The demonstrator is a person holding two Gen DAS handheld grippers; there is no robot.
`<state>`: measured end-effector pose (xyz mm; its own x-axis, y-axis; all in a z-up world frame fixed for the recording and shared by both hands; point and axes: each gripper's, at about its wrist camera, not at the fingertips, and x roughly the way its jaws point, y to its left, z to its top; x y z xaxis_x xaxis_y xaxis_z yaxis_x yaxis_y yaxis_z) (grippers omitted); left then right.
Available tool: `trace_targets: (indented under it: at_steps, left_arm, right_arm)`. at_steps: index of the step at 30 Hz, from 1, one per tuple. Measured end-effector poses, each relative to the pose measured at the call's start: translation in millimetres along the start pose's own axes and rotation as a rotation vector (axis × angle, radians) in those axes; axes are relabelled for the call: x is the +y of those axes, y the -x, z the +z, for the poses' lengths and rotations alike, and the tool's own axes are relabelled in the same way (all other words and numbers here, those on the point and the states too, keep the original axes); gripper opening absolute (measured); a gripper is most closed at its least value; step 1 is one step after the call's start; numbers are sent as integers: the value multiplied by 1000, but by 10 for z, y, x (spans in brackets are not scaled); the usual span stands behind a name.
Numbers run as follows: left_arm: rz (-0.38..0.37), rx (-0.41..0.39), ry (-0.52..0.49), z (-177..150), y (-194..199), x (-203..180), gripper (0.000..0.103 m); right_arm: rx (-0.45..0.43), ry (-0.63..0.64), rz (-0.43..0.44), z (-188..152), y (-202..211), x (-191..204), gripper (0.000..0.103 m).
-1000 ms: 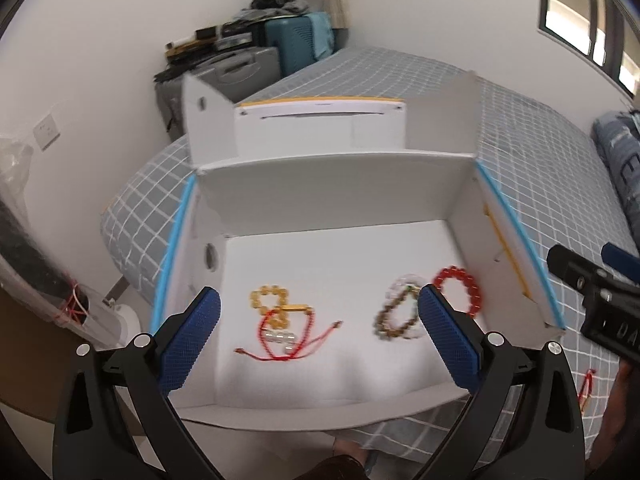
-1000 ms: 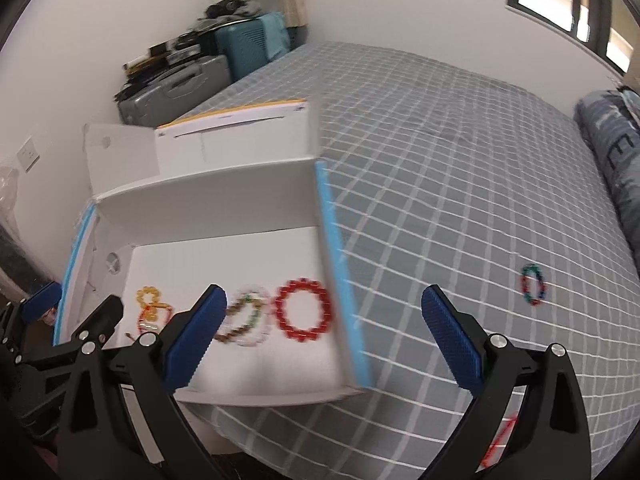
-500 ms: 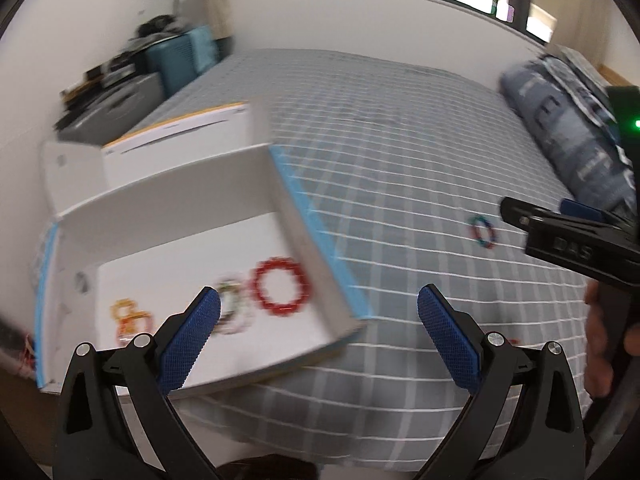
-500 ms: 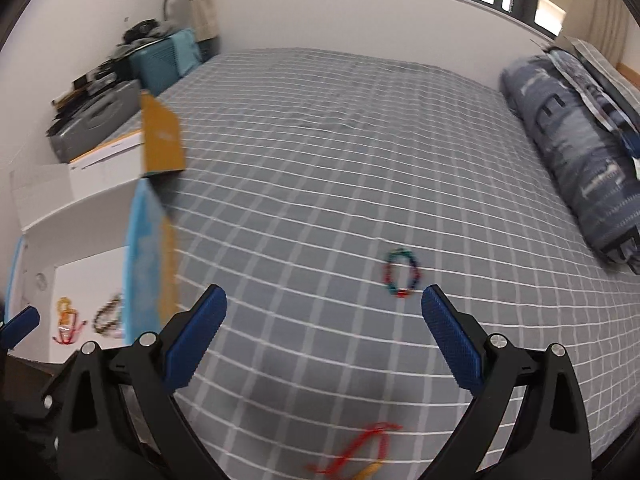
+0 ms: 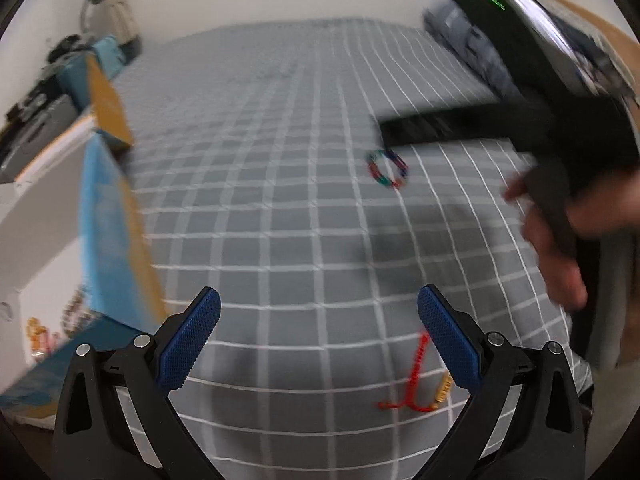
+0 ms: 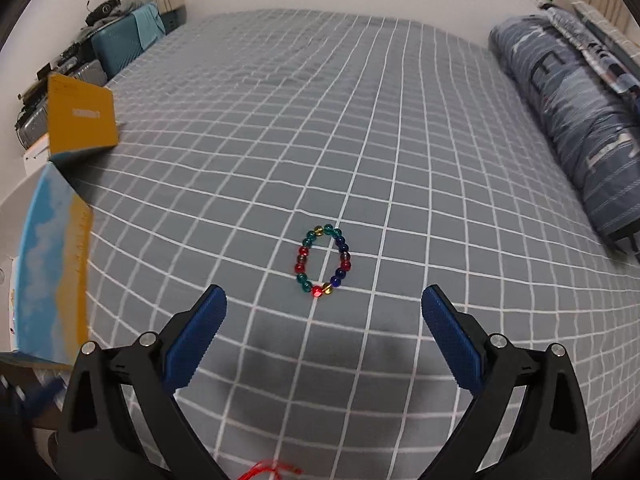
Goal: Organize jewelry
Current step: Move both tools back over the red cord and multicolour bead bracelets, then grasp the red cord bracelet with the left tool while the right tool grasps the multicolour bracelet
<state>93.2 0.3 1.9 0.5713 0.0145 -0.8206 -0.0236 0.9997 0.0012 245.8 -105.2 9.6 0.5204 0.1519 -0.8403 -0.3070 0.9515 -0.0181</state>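
Observation:
A bracelet of red, green, blue and amber beads (image 6: 323, 258) lies flat on the grey checked bed cover, just ahead of my open right gripper (image 6: 323, 330). In the left wrist view that same multicoloured bracelet (image 5: 387, 169) shows further off, near the right gripper's dark body (image 5: 500, 124) and the hand holding it. My left gripper (image 5: 318, 336) is open and empty above the cover. A red cord bracelet (image 5: 414, 380) with a gold piece lies by its right finger. The white box (image 5: 44, 216) at far left holds several bracelets (image 5: 38, 336), mostly hidden.
The box's blue and orange side flap (image 6: 56, 280) stands up at the left. A folded blue patterned duvet (image 6: 568, 120) lies along the right of the bed. Suitcases and clutter (image 6: 100, 48) sit against the wall at the back left.
Both grippers have swung right, away from the white box and over the bed cover. The multicoloured bracelet is now close in front of the right gripper. Both stayed open.

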Motion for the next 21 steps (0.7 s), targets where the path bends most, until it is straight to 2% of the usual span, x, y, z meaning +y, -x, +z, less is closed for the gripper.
trace_targets:
  at_steps: [3, 11, 17, 21]
  left_arm:
    - [-42, 36, -14, -154, -200, -192, 97]
    - [-97, 114, -90, -413, -540, -554, 97]
    - [-51, 138, -107, -521, -734, -675, 97]
    - [-36, 140, -108, -542, -739, -684, 96]
  right_arm:
    - [25, 18, 8, 67, -206, -18, 94]
    - [89, 41, 31, 145, -763, -26, 94]
    - [125, 17, 54, 194, -985, -142, 94]
    - [169, 7, 72, 180, -1146, -168, 84]
